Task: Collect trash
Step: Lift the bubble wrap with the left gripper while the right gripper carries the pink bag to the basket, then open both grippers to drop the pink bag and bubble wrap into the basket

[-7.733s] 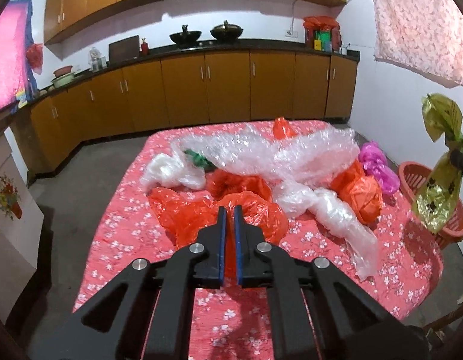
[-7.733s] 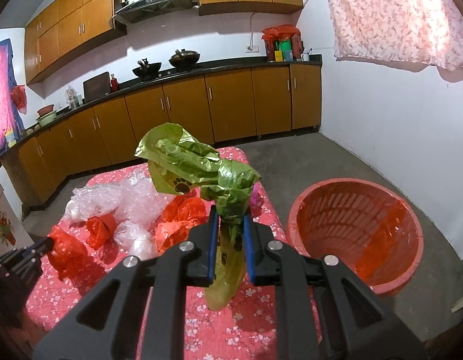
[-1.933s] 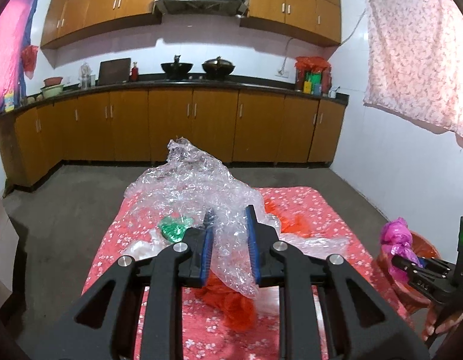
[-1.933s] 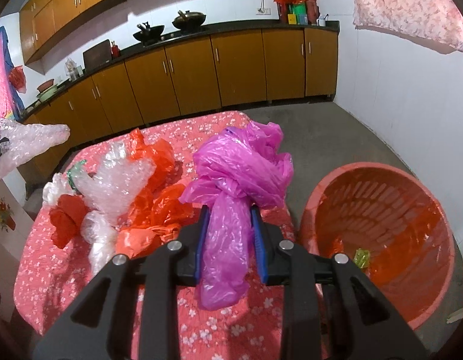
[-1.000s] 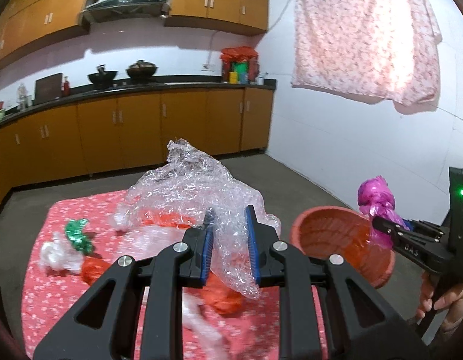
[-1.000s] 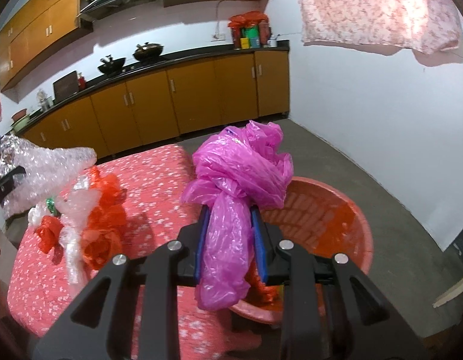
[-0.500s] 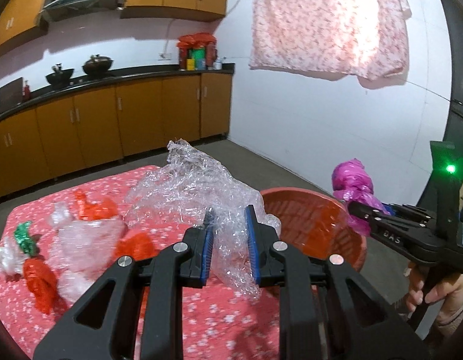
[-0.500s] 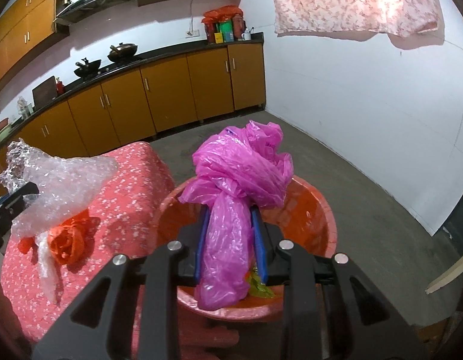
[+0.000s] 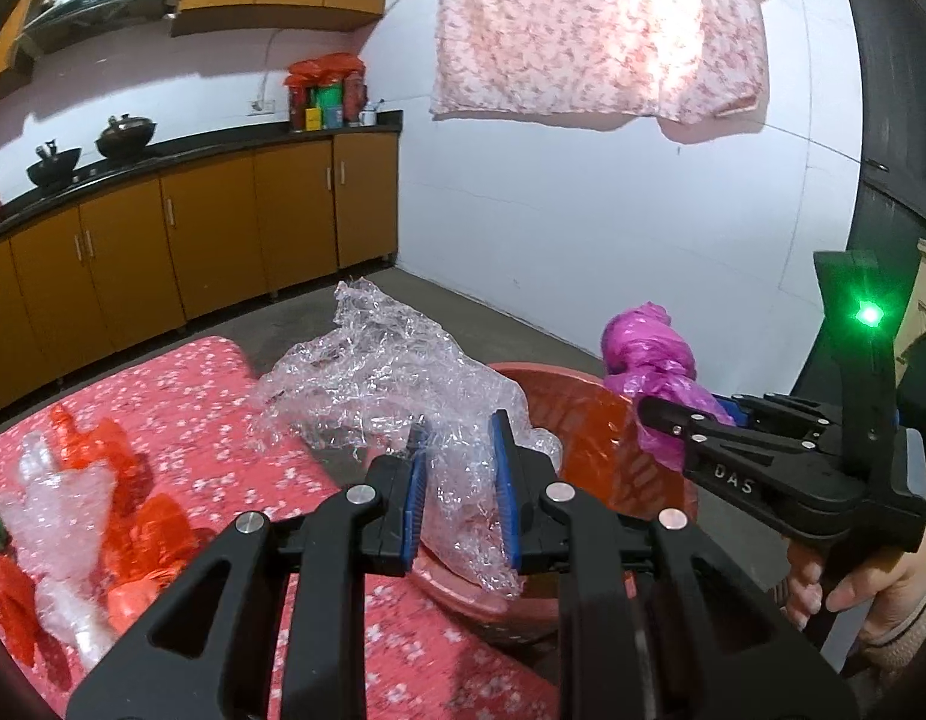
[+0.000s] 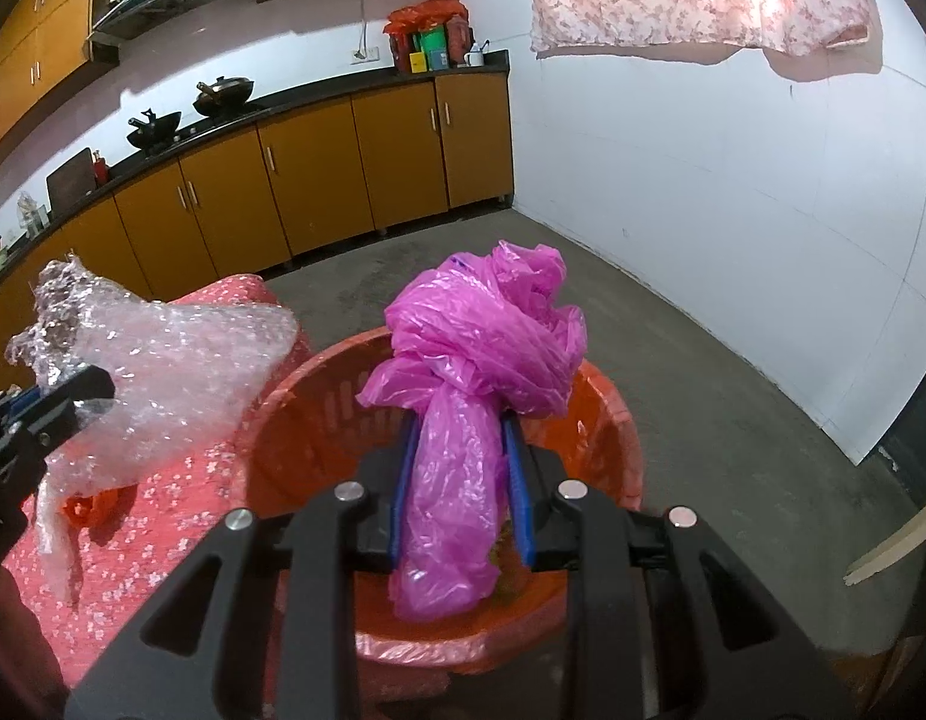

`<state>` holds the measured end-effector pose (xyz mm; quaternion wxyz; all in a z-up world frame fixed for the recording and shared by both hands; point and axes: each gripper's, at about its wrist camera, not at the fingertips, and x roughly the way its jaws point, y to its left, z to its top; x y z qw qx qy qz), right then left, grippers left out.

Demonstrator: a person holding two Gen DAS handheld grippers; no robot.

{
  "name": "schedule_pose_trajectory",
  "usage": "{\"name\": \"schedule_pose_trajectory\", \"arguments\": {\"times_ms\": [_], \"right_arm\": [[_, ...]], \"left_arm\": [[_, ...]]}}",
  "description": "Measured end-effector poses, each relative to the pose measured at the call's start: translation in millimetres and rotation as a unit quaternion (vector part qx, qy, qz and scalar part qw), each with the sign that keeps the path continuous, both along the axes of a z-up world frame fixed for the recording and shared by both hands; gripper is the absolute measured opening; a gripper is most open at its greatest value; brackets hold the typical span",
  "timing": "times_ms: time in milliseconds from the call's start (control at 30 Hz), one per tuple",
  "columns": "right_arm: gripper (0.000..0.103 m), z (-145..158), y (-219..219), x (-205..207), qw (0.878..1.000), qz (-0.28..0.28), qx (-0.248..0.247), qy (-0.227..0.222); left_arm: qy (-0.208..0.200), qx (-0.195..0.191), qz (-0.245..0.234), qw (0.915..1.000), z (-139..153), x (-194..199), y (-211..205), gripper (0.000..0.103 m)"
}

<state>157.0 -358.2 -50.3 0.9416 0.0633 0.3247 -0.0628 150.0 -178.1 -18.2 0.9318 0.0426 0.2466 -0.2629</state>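
My left gripper (image 9: pixel 460 474) is shut on a crumpled sheet of clear bubble wrap (image 9: pixel 397 378), held over the near rim of the orange basket (image 9: pixel 589 420). The same bubble wrap (image 10: pixel 157 360) shows at the left of the right wrist view. My right gripper (image 10: pixel 460 468) is shut on a knotted magenta plastic bag (image 10: pixel 481 348), which hangs over the orange basket (image 10: pixel 607 420). In the left wrist view that magenta bag (image 9: pixel 649 354) and the right gripper (image 9: pixel 679 414) hover above the basket's right side. More orange and clear bags (image 9: pixel 103 516) lie on the red floral table (image 9: pixel 211 384).
Wooden kitchen cabinets (image 9: pixel 211 240) run along the back wall under a dark counter with pans. A white wall (image 10: pixel 733 180) stands to the right, with a pink floral cloth (image 9: pixel 595 30) hanging on it. Grey concrete floor (image 10: pixel 733 390) surrounds the basket. A person's hand (image 9: pixel 847 588) grips the right tool.
Both grippers have swung right and sunk toward the basket, each keeping its load. The basket now sits directly under both, and the table has slid left in both views.
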Motion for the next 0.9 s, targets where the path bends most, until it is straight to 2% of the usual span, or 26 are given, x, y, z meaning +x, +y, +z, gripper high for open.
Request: {"name": "schedule_pose_trajectory", "arguments": {"times_ms": [567, 667, 767, 900], "right_arm": [[0.031, -18, -20, 16, 1.000, 0.005, 0.014, 0.002], [0.032, -20, -22, 17, 1.000, 0.006, 0.015, 0.002], [0.042, -22, -25, 17, 1.000, 0.009, 0.025, 0.002], [0.047, -21, -25, 16, 1.000, 0.009, 0.027, 0.000]], "left_arm": [[0.030, 0.019, -0.032, 0.9988, -31, 20, -37, 0.022], [0.039, 0.022, -0.036, 0.9984, -36, 23, -41, 0.030], [0.046, 0.022, -0.033, 0.9981, -40, 25, -39, 0.043], [0.048, 0.020, -0.021, 0.9984, -40, 27, -31, 0.047]]}}
